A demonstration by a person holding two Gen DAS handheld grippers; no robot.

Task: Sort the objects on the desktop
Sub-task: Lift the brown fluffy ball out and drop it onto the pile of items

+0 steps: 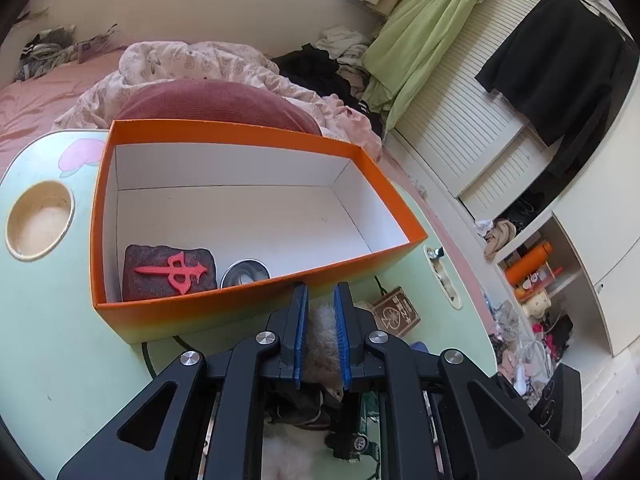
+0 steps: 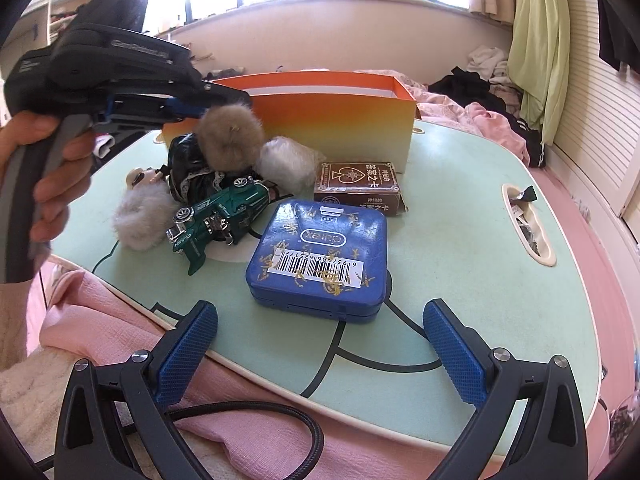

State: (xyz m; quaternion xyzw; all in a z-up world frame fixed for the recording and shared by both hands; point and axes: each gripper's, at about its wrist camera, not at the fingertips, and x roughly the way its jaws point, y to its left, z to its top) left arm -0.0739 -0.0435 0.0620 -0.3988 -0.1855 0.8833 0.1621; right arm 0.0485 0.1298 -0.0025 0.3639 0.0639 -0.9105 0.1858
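In the left wrist view, the left gripper [image 1: 321, 320] is closed on a brown fur ball [image 1: 322, 338], just in front of the near wall of the orange box [image 1: 256, 300]. Inside the box lie already a dark tile with a red sign [image 1: 168, 272] and a small metal tin [image 1: 245, 273].

In the right wrist view, the right gripper [image 2: 320, 352] stands wide open and holds nothing. In front of the box remain a blue case [image 2: 320, 256], a brown card box [image 2: 358, 188], a green toy car [image 2: 218, 220] and white fur pieces [image 2: 138, 220]. I judge the sorting is not yet half done.
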